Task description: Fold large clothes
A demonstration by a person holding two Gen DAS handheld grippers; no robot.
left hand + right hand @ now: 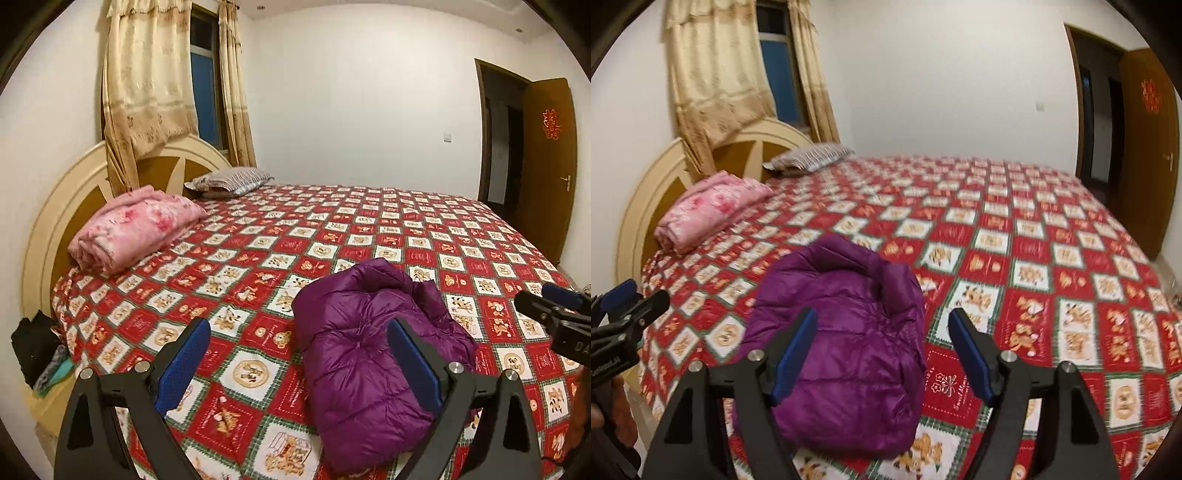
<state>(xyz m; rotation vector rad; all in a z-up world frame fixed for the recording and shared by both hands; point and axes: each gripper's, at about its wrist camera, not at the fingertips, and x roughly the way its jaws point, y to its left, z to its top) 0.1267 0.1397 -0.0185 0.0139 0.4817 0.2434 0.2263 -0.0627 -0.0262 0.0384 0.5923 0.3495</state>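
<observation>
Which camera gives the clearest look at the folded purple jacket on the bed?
The left wrist view: the purple jacket is sharp there, with its quilting and folds clear, though one finger of the left gripper overlaps it. The right wrist view shows the jacket more centred but motion-blurred.

warm indoor light, fisheye bend, slight blur

both the left tool point(297, 363) and the right tool point(882, 352) have matte black angular plastic arms, silver round screws and textured blue flat pads point(183, 365).
</observation>
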